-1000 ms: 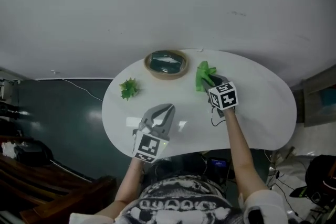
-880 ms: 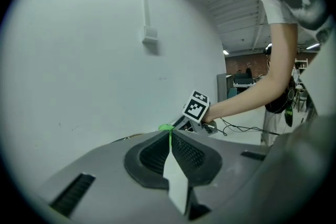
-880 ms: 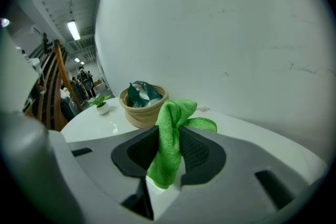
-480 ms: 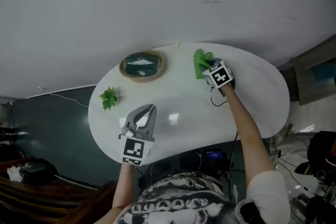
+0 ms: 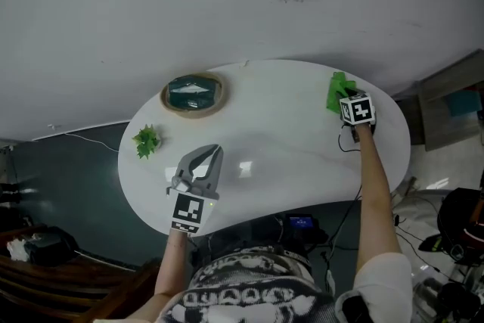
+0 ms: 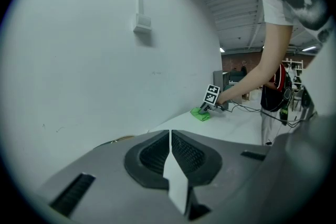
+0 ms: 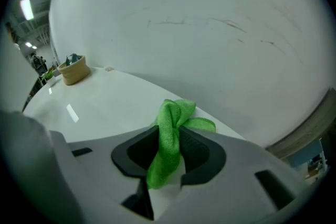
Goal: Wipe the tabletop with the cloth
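The person's right arm is stretched far forward, bare forearm over the table's right end, with the right gripper [image 5: 344, 99] set low at the far right rim. Its jaws are clamped on the green cloth [image 5: 336, 88]: the right gripper view shows the cloth [image 7: 170, 126] bunched upright between the two dark pads, a fold spilling out ahead of them toward the wall. The left arm is bent close to the body. The left gripper [image 5: 206, 157] sits over the near left part of the table, pointing away from the person, its jaws pressed together with nothing between them.

The cloth is close to the table's far edge and its curved right end. A broad bare stretch of tabletop [image 5: 287, 163] lies between the two grippers. A round basket [image 5: 193, 94] stands at the far left rim, and a small green plant [image 5: 145, 140] sits near the left edge.

The table is white, oval and glossy, against a plain white wall. Dark floor shows to the left.
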`<state>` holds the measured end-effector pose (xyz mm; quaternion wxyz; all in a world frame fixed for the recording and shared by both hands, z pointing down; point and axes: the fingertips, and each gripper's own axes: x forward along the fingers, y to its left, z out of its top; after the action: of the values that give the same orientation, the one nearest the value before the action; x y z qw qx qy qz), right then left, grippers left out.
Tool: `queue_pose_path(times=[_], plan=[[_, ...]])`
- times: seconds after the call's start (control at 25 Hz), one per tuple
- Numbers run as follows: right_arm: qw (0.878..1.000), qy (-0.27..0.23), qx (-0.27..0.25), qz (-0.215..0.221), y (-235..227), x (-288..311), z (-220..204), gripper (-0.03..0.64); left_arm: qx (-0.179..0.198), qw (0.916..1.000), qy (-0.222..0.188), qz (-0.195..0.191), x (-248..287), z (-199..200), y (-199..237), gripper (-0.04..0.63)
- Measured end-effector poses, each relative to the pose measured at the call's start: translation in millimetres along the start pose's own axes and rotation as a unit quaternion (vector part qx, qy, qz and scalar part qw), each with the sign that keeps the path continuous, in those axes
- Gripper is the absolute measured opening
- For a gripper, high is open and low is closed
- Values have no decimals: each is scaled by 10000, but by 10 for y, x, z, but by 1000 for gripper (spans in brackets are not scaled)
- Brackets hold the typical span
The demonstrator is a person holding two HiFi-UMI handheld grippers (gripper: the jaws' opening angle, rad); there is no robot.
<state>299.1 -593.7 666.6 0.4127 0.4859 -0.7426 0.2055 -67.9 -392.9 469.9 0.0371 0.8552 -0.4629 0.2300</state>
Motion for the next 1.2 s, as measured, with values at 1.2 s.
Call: queue_pose_path(times=[1.2], plan=[[9851, -711, -801, 1342, 2056, -994, 257, 120, -229, 9981, -58, 576, -1262, -476, -51, 12]])
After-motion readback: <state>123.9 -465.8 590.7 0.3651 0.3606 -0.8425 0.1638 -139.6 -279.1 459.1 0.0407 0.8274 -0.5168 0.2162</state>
